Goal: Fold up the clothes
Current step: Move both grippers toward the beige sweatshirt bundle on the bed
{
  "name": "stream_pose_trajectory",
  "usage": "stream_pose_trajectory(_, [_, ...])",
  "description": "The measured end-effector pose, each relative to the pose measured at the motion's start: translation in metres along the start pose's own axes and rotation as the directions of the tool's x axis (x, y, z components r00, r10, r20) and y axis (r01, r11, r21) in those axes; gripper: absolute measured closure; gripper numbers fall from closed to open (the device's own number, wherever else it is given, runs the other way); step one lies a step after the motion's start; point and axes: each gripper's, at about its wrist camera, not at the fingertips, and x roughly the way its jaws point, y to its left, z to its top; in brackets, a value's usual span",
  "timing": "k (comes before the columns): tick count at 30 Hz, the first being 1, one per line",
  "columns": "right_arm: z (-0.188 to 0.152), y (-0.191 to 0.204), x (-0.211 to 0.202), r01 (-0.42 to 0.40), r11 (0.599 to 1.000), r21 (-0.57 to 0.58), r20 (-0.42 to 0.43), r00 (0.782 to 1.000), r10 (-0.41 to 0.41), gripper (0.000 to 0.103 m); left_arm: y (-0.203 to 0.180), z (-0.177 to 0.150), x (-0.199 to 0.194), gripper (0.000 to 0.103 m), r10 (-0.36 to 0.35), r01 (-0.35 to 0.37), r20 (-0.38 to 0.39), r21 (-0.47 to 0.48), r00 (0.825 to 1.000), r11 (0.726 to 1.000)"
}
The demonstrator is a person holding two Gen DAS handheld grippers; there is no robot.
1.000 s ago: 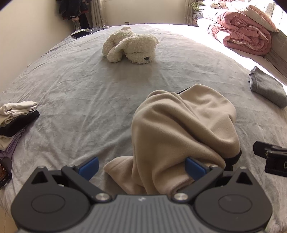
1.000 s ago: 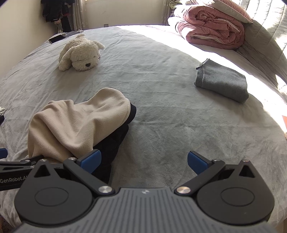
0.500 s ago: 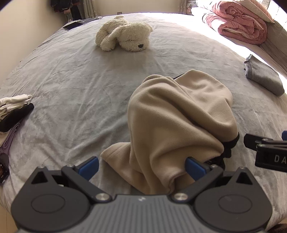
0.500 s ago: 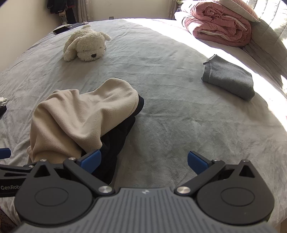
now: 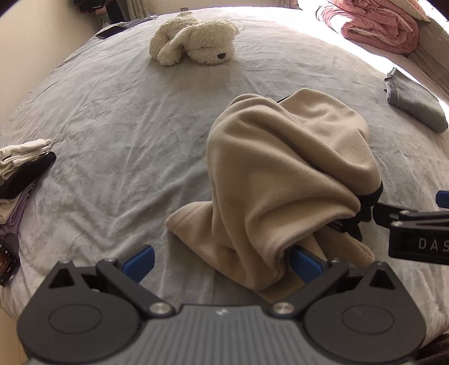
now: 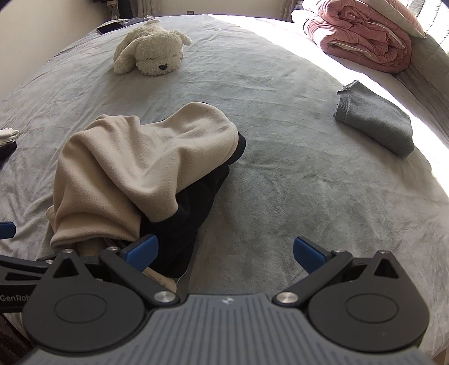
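Note:
A crumpled beige fleece garment (image 5: 283, 179) with a black lining lies heaped on the grey bed (image 5: 126, 134). My left gripper (image 5: 221, 264) is open at the heap's near edge, and its right blue pad (image 5: 304, 265) is tucked under a beige fold. In the right wrist view the same garment (image 6: 140, 165) lies to the left, with black fabric (image 6: 193, 216) spilling out beside it. The right gripper (image 6: 224, 252) is open over bare bedding; its left pad (image 6: 141, 250) touches the black fabric. The right gripper's body (image 5: 418, 230) shows at the left view's right edge.
A white plush dog (image 5: 193, 39) lies far back on the bed. A folded grey garment (image 6: 376, 126) sits at the right, and a rolled pink quilt (image 6: 362, 31) behind it. A stack of folded clothes (image 5: 19, 168) rests at the left edge. A dark phone (image 6: 109, 26) lies far back.
Both grippers have moved forward and lower, closer to the garment. The left gripper's right pad has slid under the beige fold. Both have stayed open.

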Motion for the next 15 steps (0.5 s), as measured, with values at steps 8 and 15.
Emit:
stream_pose_trajectory(8, [0.0022,0.0049,0.0026,-0.012,1.000,-0.014,0.007,1.000,0.013,0.000,0.0065,-0.0010,0.0001,0.001,0.005,-0.005,-0.001,-0.011,1.000,1.000])
stream_pose_trajectory(15, [0.0002,0.0097,0.0001,-0.011,1.000,-0.029,-0.019,1.000,0.010,0.000,0.0096,-0.0011,0.0011,0.001,0.001,-0.001,-0.004,-0.014,1.000,1.000])
